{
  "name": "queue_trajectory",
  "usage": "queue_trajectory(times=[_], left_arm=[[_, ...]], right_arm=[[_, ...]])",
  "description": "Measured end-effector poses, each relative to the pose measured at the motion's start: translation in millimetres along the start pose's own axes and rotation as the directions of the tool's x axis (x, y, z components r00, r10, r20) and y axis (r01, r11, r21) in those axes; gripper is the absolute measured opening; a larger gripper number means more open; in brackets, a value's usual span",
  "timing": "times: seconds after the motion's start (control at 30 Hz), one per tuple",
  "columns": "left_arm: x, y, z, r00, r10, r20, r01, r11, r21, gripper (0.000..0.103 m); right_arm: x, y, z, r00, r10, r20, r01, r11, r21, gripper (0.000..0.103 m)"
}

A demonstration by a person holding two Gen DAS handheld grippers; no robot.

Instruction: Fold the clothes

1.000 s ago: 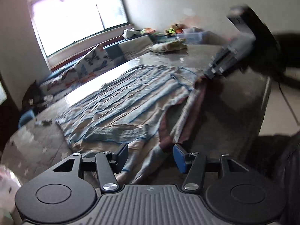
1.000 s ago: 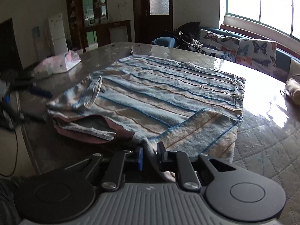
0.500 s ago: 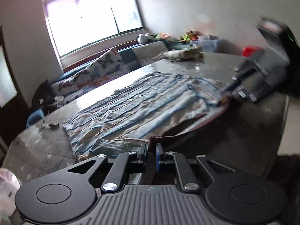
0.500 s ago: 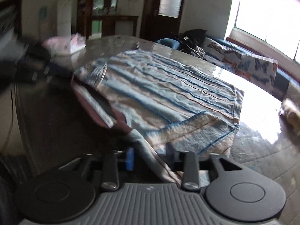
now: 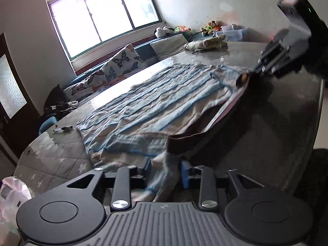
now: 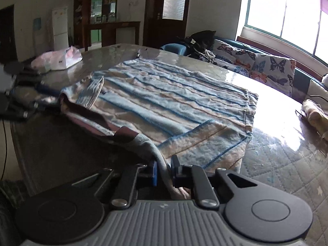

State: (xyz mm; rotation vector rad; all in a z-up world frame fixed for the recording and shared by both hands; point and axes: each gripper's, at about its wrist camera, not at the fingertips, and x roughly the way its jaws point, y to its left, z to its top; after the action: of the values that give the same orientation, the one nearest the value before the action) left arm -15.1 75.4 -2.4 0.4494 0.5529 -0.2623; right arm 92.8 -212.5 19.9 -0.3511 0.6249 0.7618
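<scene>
1. Striped garment (image 6: 164,102): lies spread on the quilted table (image 6: 276,174), blue and tan bands; near edge lifted at both ends, dark lining showing; no fold laid over yet, judged the start of a first fold
2. Long axis: runs side to side across the near table edge, between the two tools; stripes run away toward the window side
3. Left gripper (image 5: 165,169): jaws opening, cloth edge loose between them
4. Right gripper (image 6: 164,169): jaws closing, nearly together, pinching a rolled cloth edge
5. Remaining: carry the edge over, then further folds
</scene>
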Motion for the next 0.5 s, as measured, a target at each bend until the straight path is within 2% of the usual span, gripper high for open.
queue_trajectory(times=[0.17, 0.23, 0.27, 0.37, 0.5], left_arm=[[0.2, -2.5, -7.7, 1.0, -0.005, -0.012, 0.006, 0.999, 0.037, 0.036], [0.9, -0.4, -7.4, 1.0, -0.019, -0.017, 0.019, 0.999, 0.034, 0.025], [1.1, 0.7, -7.1, 1.0, -0.024, -0.021, 0.024, 0.999, 0.029, 0.011], [-4.9, 3.6, -5.4, 0.999, -0.036, -0.01, 0.036, 0.999, 0.012, 0.006], [-21.3, 7.9, -0.1, 0.999, -0.044, 0.02, 0.044, 0.999, -0.009, 0.005]], right_arm=[[-2.2, -1.5, 5.3, 1.0, -0.01, 0.019, 0.009, 1.0, 0.024, 0.009], [-2.9, -1.1, 5.8, 0.999, -0.017, 0.03, 0.016, 0.999, 0.029, 0.008], [-3.6, -0.7, 5.9, 0.999, -0.021, 0.036, 0.019, 0.999, 0.031, 0.007], [-9.2, 1.2, 6.0, 0.998, -0.027, 0.059, 0.025, 0.999, 0.037, 0.006], [-23.3, 4.4, 7.0, 0.994, -0.031, 0.102, 0.027, 0.999, 0.036, 0.005]])
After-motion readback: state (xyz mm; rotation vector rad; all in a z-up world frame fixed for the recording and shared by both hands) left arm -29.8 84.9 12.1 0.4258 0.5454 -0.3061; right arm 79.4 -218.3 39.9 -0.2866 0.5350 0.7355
